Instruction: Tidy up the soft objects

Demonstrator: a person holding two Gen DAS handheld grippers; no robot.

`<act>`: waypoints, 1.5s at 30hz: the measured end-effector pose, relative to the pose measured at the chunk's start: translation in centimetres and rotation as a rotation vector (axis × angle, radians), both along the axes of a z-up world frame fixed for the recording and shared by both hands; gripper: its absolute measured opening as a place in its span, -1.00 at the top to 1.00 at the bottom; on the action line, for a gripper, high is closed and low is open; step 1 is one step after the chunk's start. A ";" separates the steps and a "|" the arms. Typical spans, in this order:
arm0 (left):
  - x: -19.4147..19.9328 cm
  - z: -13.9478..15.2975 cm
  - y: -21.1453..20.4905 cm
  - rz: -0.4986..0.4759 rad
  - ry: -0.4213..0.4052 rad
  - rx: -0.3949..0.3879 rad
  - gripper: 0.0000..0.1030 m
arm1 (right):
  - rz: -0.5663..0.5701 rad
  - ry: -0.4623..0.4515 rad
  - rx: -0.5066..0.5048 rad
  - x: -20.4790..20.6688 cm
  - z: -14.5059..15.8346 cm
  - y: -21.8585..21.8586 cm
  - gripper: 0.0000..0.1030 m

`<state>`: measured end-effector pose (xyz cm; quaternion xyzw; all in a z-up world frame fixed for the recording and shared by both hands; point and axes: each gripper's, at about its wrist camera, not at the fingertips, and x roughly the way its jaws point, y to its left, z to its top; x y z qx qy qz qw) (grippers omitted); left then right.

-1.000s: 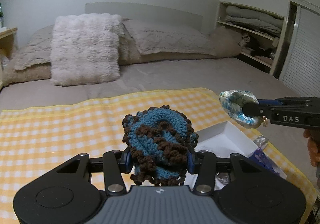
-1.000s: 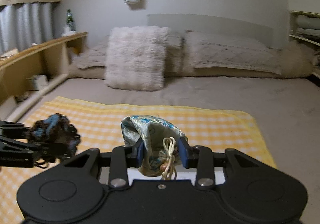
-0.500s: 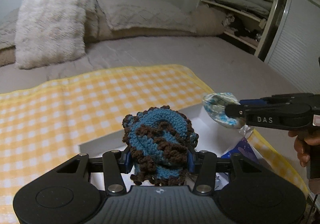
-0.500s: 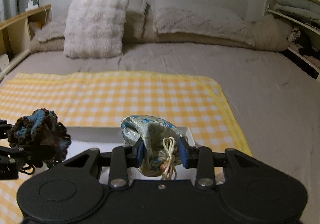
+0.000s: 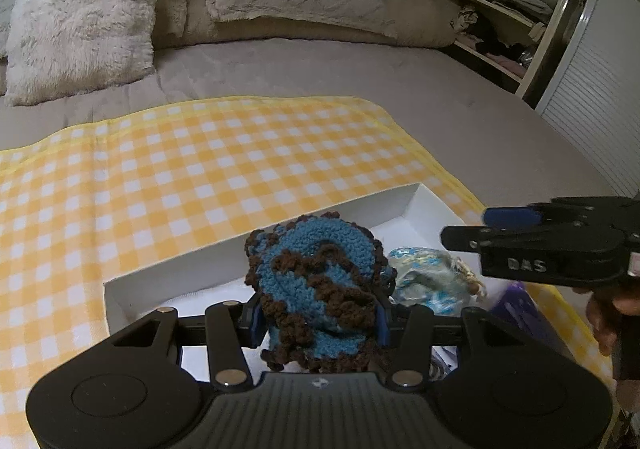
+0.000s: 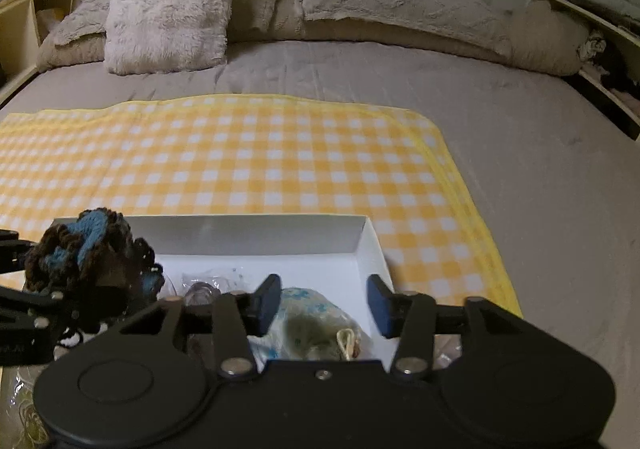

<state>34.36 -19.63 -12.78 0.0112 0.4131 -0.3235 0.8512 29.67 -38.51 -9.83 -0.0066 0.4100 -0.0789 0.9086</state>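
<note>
My left gripper (image 5: 318,319) is shut on a blue and brown crocheted piece (image 5: 320,285), holding it over the open white box (image 5: 256,245). From the right wrist view the same crocheted piece (image 6: 86,253) hangs at the box's left end. My right gripper (image 6: 322,303) is over the box's right part and its jaws are opening; the pads stand apart from the silvery blue-patterned drawstring pouch (image 6: 316,333), which lies below them in the box (image 6: 248,237). In the left wrist view that pouch (image 5: 430,281) lies in the box under the right gripper (image 5: 480,227).
The box rests on a yellow checked cloth (image 6: 248,161) spread over a grey bed (image 6: 540,177). A fluffy pillow (image 6: 172,5) and flat pillows line the headboard. Clear-wrapped items (image 6: 204,287) lie in the box, a purple packet (image 5: 520,309) beside it. Shelves (image 5: 492,21) stand right.
Both grippers came down toward the box. The right gripper's jaws spread and let the pouch go; it now lies in the box. The left gripper keeps its hold on the crocheted piece.
</note>
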 end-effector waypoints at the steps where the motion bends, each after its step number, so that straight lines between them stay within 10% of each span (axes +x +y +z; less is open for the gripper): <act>1: 0.2 -0.1 0.0 0.004 0.002 0.000 0.01 | 0.000 -0.004 0.000 -0.1 0.0 -0.1 -0.10; 5: 0.7 -0.9 0.0 0.043 0.012 0.025 -0.77 | -0.001 0.003 0.001 -0.5 0.0 -0.4 -0.10; 45: -7.6 8.7 7.9 0.147 -0.118 -0.021 -1.00 | 0.093 -0.213 0.112 -9.1 9.5 3.0 -0.49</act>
